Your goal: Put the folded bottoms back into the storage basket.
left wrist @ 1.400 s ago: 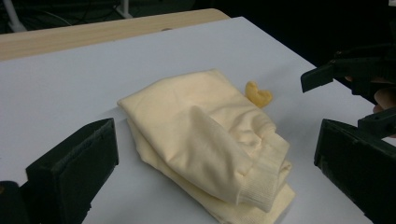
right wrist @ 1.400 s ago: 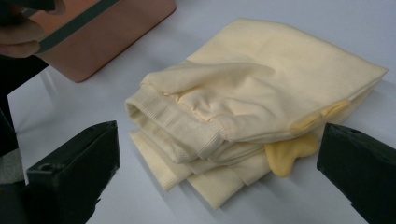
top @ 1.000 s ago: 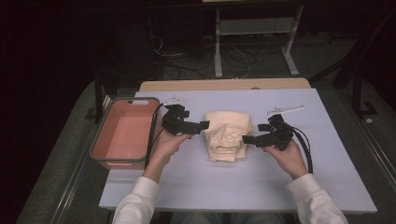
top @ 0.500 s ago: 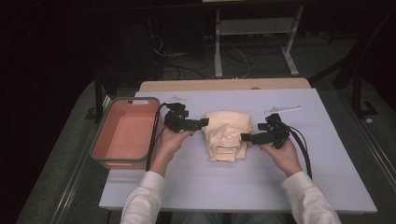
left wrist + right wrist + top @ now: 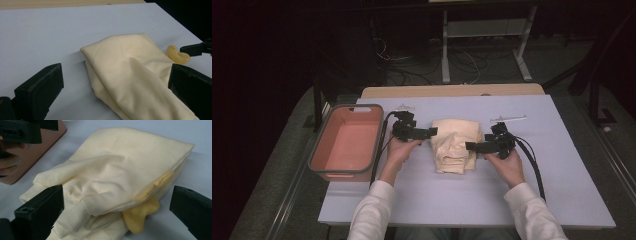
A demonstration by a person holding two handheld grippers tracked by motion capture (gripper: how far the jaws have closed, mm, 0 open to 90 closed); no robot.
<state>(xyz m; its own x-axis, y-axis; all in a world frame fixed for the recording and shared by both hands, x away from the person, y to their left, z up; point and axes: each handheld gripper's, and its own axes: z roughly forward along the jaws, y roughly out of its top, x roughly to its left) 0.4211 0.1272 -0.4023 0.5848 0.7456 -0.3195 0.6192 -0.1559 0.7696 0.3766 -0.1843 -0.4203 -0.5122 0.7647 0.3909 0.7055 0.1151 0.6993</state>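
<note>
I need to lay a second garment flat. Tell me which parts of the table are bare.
Bare: the near strip of the table between the forearms, and the right side past the right gripper. Crowded: the middle, where both open grippers flank the folded garment, and the left edge by the left gripper and bin.

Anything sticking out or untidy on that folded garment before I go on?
Yes: a yellow flap pokes out from under the folded cream garment on the right gripper's side, and the ribbed cuffs lie uneven at its near edge.
</note>
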